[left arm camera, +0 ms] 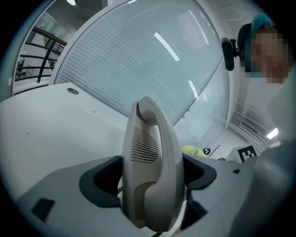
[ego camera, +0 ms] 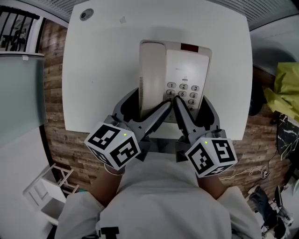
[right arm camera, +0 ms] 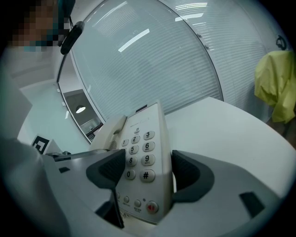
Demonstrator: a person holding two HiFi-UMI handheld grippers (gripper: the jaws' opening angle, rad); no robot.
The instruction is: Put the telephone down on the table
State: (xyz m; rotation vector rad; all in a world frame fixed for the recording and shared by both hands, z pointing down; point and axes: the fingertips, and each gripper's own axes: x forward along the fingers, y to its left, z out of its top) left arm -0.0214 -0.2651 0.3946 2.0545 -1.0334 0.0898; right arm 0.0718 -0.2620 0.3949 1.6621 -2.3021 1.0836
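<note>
A cream push-button telephone (ego camera: pixel 182 70) lies over the near half of the white table (ego camera: pixel 103 70), its handset (ego camera: pixel 150 74) in the cradle on the left side. My left gripper (ego camera: pixel 145 109) is shut on the handset side at the near end; in the left gripper view the handset (left arm camera: pixel 150 152) fills the gap between the dark pads of the left gripper (left arm camera: pixel 151 178). My right gripper (ego camera: pixel 194 112) is shut on the keypad side, and its own view shows the keypad (right arm camera: pixel 141 155) clamped in the right gripper (right arm camera: pixel 145 173). Whether the phone's base touches the table is hidden.
The table has a round cable hole (ego camera: pixel 86 14) and a small scrap (ego camera: pixel 123 19) near its far edge. A yellow cloth (ego camera: pixel 285 86) hangs at the right. A white rack (ego camera: pixel 46 186) and cables (ego camera: pixel 257 173) lie on the wooden floor beside the table.
</note>
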